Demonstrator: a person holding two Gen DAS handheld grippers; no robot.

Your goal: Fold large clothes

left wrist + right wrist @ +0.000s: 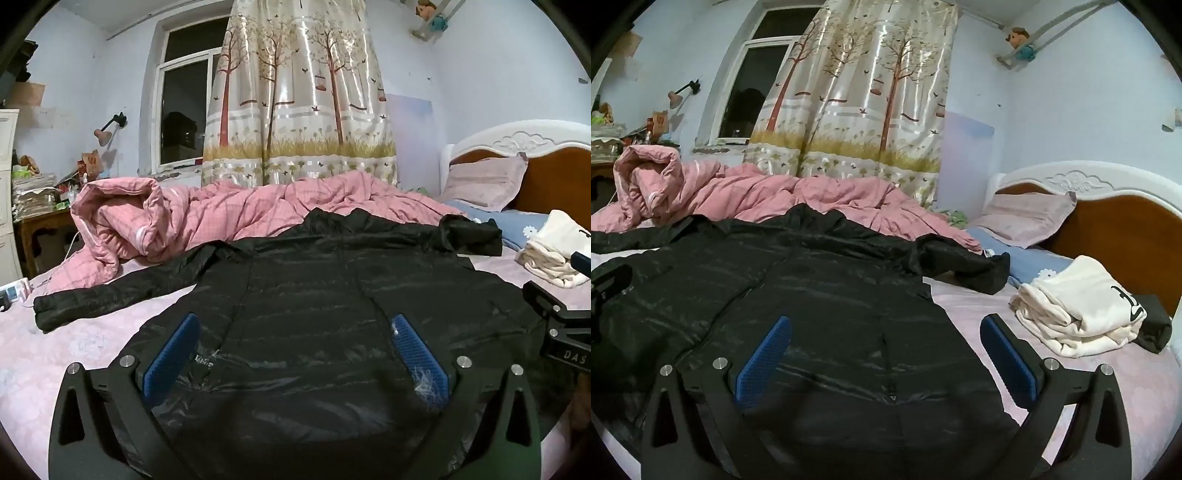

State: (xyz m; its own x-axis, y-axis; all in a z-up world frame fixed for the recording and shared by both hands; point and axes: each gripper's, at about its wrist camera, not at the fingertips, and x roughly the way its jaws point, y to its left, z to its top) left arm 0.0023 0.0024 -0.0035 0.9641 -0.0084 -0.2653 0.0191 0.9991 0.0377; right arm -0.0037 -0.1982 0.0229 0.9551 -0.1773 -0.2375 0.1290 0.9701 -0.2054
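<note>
While the big black jacket (314, 295) lies spread flat on the bed (74, 343), both tools hang just above its lower part. The left hand-held gripper (295, 354) has its jaws wide apart, with blue pads (173, 354) on each side, and it holds nothing. The right hand-held gripper (886, 354) is spread just as wide and holds nothing too. One jacket sleeve (110, 295) sticks out to the left, and the other sleeve (964, 266) bends toward the pillow (1027, 218). A pink blanket (221, 218) is bunched up behind the jacket. A folded white top (1082, 314) sits on the bed to the right, with something dark (1154, 325) beside it. No boxes or baskets show.
</note>
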